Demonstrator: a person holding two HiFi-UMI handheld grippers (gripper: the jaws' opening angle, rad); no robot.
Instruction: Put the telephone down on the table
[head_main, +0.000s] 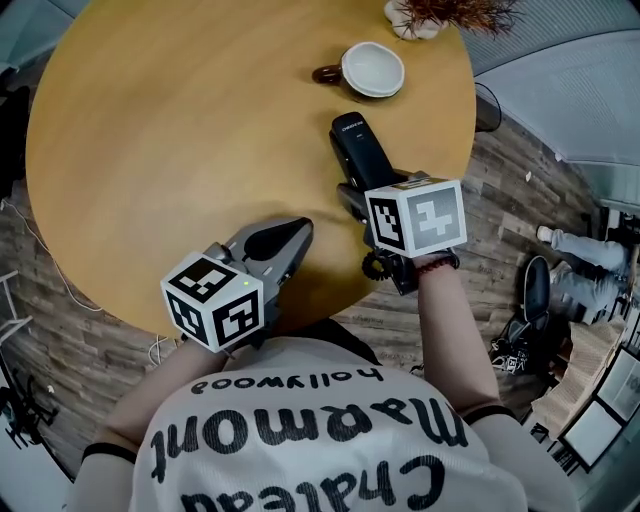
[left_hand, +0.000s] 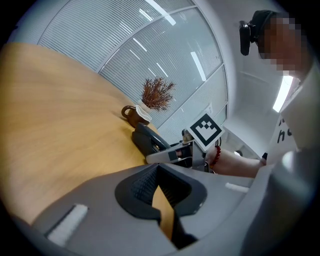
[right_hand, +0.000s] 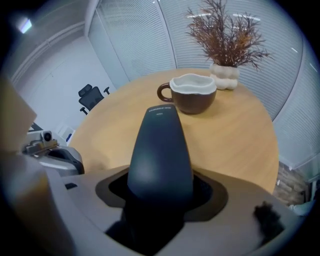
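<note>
My right gripper (head_main: 366, 188) is shut on a black telephone handset (head_main: 358, 148), held over the right part of the round wooden table (head_main: 180, 120). In the right gripper view the handset (right_hand: 160, 150) sticks out from between the jaws (right_hand: 160, 197) and points toward a cup. I cannot tell whether it touches the tabletop. My left gripper (head_main: 292, 234) rests low at the table's near edge, shut with nothing in it. In the left gripper view its jaws (left_hand: 163, 194) meet over bare wood, with the handset (left_hand: 148, 141) to the right.
A brown cup with a white inside (head_main: 372, 70) stands just beyond the handset. A white vase of dry twigs (head_main: 415, 22) sits at the far edge. The table's right edge is close to the right gripper. A seated person's legs (head_main: 580, 265) show on the floor at right.
</note>
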